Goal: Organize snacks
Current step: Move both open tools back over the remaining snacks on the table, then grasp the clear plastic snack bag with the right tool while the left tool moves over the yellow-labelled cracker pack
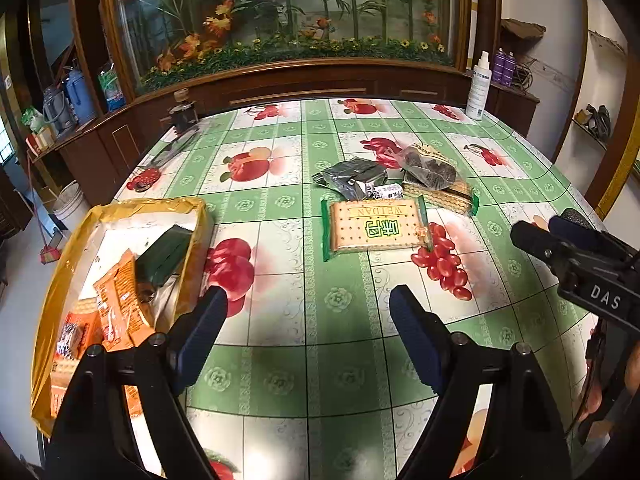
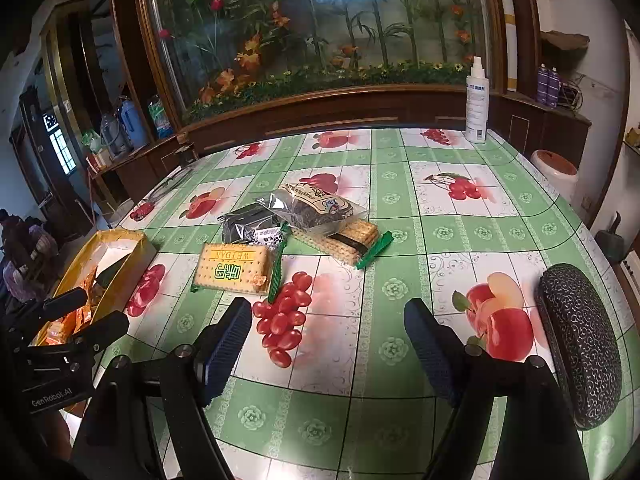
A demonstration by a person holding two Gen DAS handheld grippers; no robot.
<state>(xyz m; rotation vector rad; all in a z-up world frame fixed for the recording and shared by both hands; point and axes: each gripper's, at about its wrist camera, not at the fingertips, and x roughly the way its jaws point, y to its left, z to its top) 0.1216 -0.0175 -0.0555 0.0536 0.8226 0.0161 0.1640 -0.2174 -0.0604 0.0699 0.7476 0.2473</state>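
Cracker packet (image 1: 376, 226) lying flat mid-tabletop (image 1: 280, 376), beside the snack pile (image 1: 400, 178).

Both the left claw (image 1: 308, 316) and right claw (image 2: 328, 334) are held spread and empty above bare cloth; the yellow box (image 1: 198, 240) is set at the left edge.

Box (image 1: 120, 208) w/ snack packs (image 1: 120, 300) at table's (image 1: 280, 380) left; cracker pack (image 1: 376, 226) centre, other snacks (image 1: 428, 168) just behind it.

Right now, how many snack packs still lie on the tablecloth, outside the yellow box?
5, maybe more hidden: the Weidan cracker pack nearest, a dark foil pack behind it, a small white pack beside that, a clear bag of dark snacks resting on a second cracker pack.
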